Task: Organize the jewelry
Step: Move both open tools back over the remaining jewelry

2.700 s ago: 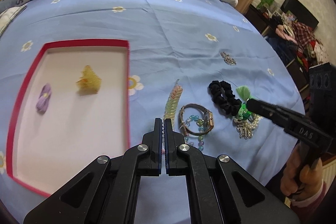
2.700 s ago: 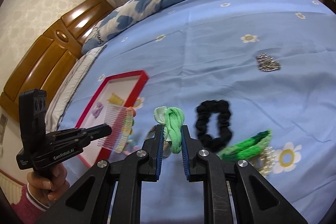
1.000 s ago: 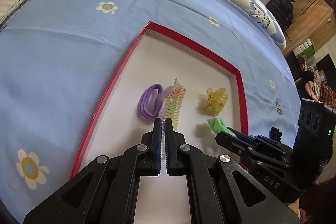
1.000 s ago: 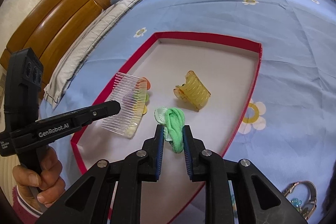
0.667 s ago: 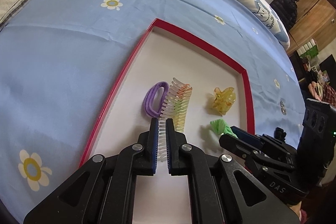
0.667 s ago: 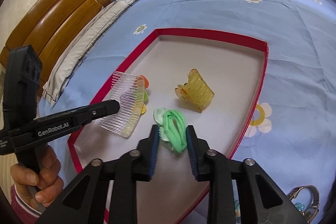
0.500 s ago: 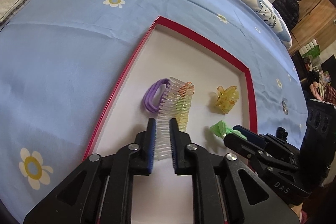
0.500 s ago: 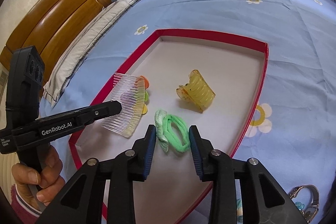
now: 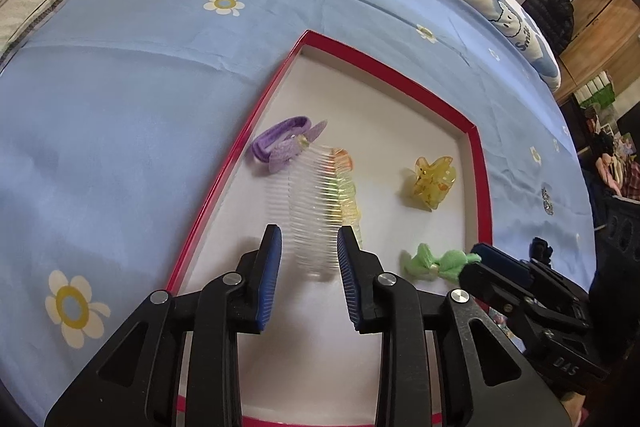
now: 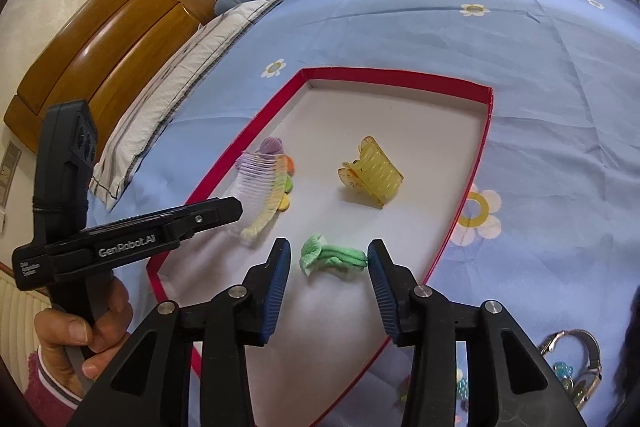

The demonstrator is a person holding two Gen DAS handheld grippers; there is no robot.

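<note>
Inside red-rimmed tray (image 10: 476, 163): left gripper (image 9: 308, 247) jaws just opening, apart, clear comb (image 9: 316, 203) loose between. Right gripper (image 10: 328, 259) likewise, green scrunchie (image 10: 332, 255) released.

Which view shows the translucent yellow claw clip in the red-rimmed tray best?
The right wrist view: the translucent yellow claw clip lies near centre, its ribbed teeth clear. The left wrist view shows it smaller, off to the right, teeth indistinct.
</note>
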